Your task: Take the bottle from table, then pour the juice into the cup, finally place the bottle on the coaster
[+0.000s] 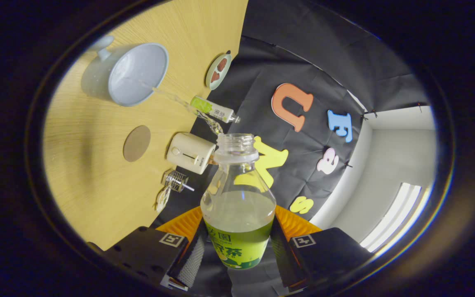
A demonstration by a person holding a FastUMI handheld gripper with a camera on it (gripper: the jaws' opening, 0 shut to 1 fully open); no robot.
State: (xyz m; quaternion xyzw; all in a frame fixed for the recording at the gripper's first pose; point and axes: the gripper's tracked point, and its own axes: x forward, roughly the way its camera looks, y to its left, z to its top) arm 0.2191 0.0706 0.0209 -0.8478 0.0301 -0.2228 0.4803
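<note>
Bottle [237,198] sits between the fingers of the gripper [237,247], both pressing its labelled lower body, so closed firmly on it w/ nothing else held. Cap is off, neck tipped over, and a thin stream [184,105] runs from the mouth out ahead toward the cup [138,74], which lies well beyond the fingertips on the table [89,181]; the stream seems to reach the cup's near rim, tho exact landing spot is hard to tell. Bottle looks roughly half full. Coaster [137,143], a round brown disc, lies nearer than the cup and off to the left of the fingers, bare. Other stuff near the stream path: a second small bottle [215,109] lying just beside/under the stream, a cream box-shaped gadget [191,152] just ahead-left of the bottle mouth, a small wire item [176,180] and a dish [218,71] at the table's far edge. Risks, as I judge: stream is long and thin, so any wobble or extra tilt prob. drops juice short onto table or the clutter; tilting harder may overshoot the rim or surge; grip sits low on the body, so bottle could pivot; righting too fast may dribble en route to coaster.
</note>
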